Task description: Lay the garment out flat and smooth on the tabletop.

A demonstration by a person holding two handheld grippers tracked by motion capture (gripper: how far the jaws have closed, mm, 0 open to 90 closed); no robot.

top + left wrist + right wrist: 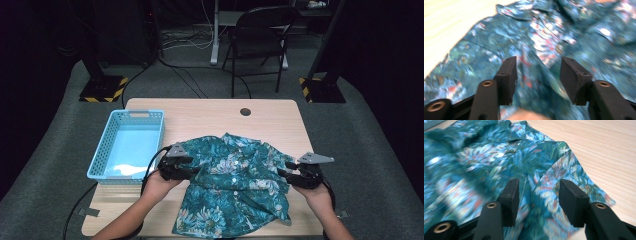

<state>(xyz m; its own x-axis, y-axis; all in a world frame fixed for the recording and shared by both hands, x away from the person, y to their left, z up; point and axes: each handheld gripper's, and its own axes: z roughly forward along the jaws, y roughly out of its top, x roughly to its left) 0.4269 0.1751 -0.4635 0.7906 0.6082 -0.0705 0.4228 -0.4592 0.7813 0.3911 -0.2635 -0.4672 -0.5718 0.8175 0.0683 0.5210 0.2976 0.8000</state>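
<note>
The person's two hands come in at 6 o'clock. The flowery blue-green shirt (234,182) lies spread out on the near half of the wooden table (270,120). At its 9 o'clock edge sits the left gripper (196,169), jaws apart over the cloth, pinching nothing. At 3 o'clock the right gripper (283,172) is the same, jaws apart. A blue basket (102,160) stands at 9 o'clock, just beside the left gripper.

Lab: hazard-striped stand bases (103,89), floor cables (187,77), folding chair (260,37).
</note>
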